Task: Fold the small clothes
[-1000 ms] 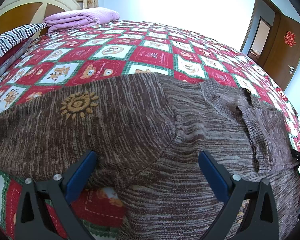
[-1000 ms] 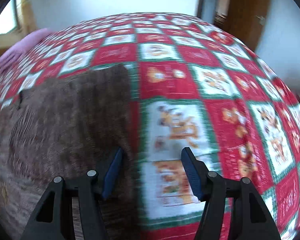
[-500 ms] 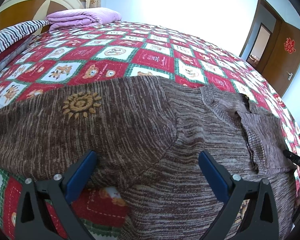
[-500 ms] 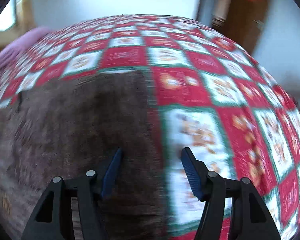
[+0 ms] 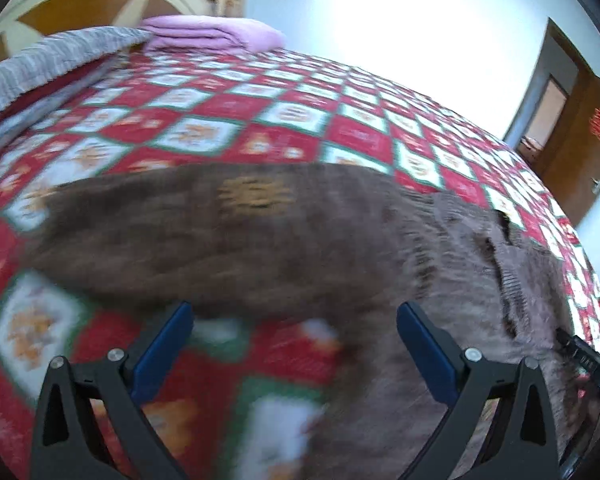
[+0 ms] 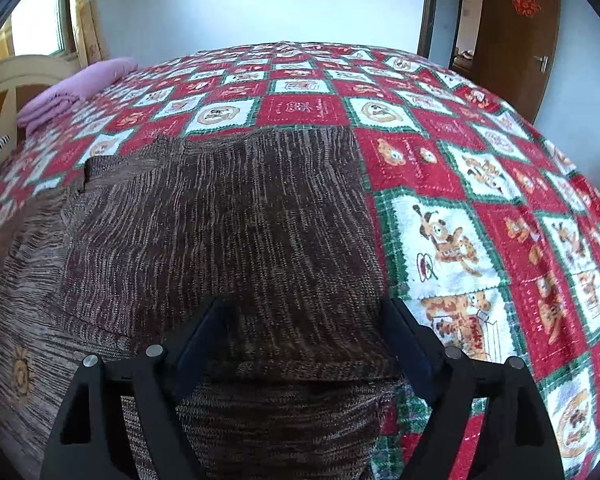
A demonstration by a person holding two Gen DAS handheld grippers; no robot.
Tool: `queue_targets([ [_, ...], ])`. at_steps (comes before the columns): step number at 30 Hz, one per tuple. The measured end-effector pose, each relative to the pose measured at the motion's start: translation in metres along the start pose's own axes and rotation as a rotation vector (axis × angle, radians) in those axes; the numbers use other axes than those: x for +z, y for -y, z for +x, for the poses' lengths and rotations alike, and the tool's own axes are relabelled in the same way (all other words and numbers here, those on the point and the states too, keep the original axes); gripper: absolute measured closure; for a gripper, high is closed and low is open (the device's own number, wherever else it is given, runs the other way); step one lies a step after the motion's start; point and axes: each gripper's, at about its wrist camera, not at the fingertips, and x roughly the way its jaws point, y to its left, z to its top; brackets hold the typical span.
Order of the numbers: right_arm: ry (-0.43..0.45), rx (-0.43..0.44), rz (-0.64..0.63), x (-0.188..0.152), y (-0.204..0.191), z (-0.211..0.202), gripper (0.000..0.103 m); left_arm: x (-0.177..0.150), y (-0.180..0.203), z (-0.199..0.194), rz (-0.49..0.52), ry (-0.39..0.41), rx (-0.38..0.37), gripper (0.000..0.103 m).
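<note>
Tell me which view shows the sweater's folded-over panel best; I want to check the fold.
The right wrist view: the folded panel of the brown sweater lies sharp and centred, edges visible. The left wrist view is motion-blurred and shows mainly the sweater's sleeve and collar side, not the panel.

Coarse matt brown knit sweater (image 6: 228,216) on a printed, soft cloth bedspread (image 6: 480,184).

Sweater (image 6: 228,220) on bedspread (image 6: 480,184)
</note>
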Motion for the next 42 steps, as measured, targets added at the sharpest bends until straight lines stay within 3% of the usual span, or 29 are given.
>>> queue_targets([
  [5,0.015,0.031,0.03,-0.003,0.006,-0.002,0.02,-0.005,-0.056,-0.024,-0.023,0.046,0.123,0.0],
  [8,0.023,0.021,0.028,-0.004,0.004,-0.004,0.019,-0.006,-0.092,-0.031,-0.123,0.053,0.106,0.0],
  [10,0.025,0.027,0.034,-0.005,0.005,-0.003,0.019,-0.008,-0.115,-0.033,-0.233,0.041,0.036,0.002],
  [12,0.027,0.031,0.039,-0.006,0.006,-0.004,0.019,-0.011,-0.137,-0.031,-0.366,0.037,-0.074,0.01],
  [14,0.03,0.031,0.039,-0.007,0.007,-0.005,0.018,-0.016,-0.155,-0.025,-0.512,0.04,-0.196,0.012],
  [16,0.031,0.03,0.039,-0.007,0.006,-0.006,0.018,-0.015,-0.161,-0.018,-0.583,0.052,-0.259,0.012],
  [27,0.037,0.037,0.044,-0.008,0.008,-0.007,0.018,0.018,-0.164,0.013,-0.554,0.118,-0.185,0.012],
  [30,0.038,0.038,0.045,-0.008,0.008,-0.006,0.018,0.022,-0.165,0.016,-0.539,0.127,-0.149,0.017],
  [31,0.038,0.039,0.046,-0.008,0.008,-0.007,0.018,0.023,-0.166,0.016,-0.534,0.127,-0.138,0.023],
  [32,0.039,0.039,0.046,-0.008,0.008,-0.007,0.018,0.023,-0.167,0.017,-0.532,0.124,-0.13,0.038],
  [33,0.039,0.04,0.046,-0.008,0.008,-0.007,0.018,0.025,-0.169,0.02,-0.528,0.11,-0.136,0.067],
  [34,0.04,0.041,0.047,-0.008,0.008,-0.007,0.018,0.025,-0.17,0.022,-0.526,0.087,-0.154,0.085],
  [35,0.041,0.041,0.048,-0.008,0.008,-0.007,0.018,0.025,-0.172,0.025,-0.526,0.065,-0.17,0.094],
  [42,0.044,0.048,0.053,-0.008,0.009,-0.007,0.018,0.042,-0.163,-0.004,-0.447,0.123,-0.166,0.094],
])
